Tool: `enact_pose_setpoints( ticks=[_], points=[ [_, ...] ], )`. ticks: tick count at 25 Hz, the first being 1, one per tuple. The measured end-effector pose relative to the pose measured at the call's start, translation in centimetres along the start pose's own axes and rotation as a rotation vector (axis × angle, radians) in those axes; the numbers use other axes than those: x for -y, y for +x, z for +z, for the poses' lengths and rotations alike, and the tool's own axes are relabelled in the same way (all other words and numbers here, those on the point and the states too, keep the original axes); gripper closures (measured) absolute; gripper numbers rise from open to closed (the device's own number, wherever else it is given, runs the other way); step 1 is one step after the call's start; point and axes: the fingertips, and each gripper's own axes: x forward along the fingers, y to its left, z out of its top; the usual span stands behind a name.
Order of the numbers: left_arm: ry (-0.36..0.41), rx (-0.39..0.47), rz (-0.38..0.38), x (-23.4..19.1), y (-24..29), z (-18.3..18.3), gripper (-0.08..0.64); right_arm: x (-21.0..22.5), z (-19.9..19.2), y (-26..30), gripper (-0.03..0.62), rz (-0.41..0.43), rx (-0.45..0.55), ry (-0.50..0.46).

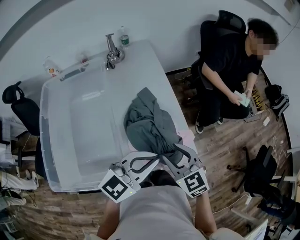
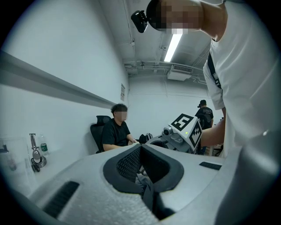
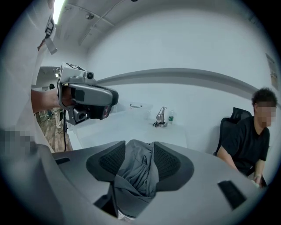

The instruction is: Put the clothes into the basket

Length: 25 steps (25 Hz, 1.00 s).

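Bright, cool, even light fills all three views. A ceiling strip light (image 2: pixel 173 46) burns white at one o'clock in the left gripper view, and the right gripper view catches a second light strip (image 3: pixel 56 9) at eleven o'clock. Shadows are soft, faint in the folds of the grey garment (image 1: pixel 150 122). The clear basket (image 1: pixel 45 136) shows a dull sheen. Fisheye bending curves the edges, corners go black, and the nearest surfaces blur.

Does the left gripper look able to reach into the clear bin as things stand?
Probably yes. The left gripper hangs by the near corner of the bin, with nothing between them. Its jaws pinch the grey garment, draped over the bin's right wall, so that would come along.
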Motion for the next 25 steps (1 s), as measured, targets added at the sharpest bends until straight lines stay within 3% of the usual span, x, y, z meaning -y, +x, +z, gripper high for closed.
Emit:
enact_pose_setpoints(
  ticks=[7,11,15,19,22,25],
  points=[
    [-0.005,-0.048,-0.014,-0.2,0.8,-0.9,0.555,0.3,-2.9,1.2,0.342,0.021,-0.092,-0.009],
    [0.04,-0.087,-0.039,0.0,1.3,-1.6,0.555,0.6,-4.2,1.7,0.314,0.029,-0.11,0.009],
    [0.01,-0.1,-0.033,0.0,1.8,-1.6,0.555,0.8,-5.5,2.5,0.284,0.052,-0.139,-0.004],
    [0.042,-0.119,-0.054,0.1,2.3,-2.1,0.555,1.0,-7.4,3.4,0.213,0.064,-0.204,-0.003],
    [0.023,-0.125,-0.045,0.0,2.5,-2.1,0.555,0.8,-8.9,4.0,0.144,0.083,-0.249,-0.006],
    [0.003,-0.129,-0.033,-0.2,2.8,-2.1,0.555,0.7,-9.9,4.6,0.121,0.103,-0.276,-0.008]
  ],
)
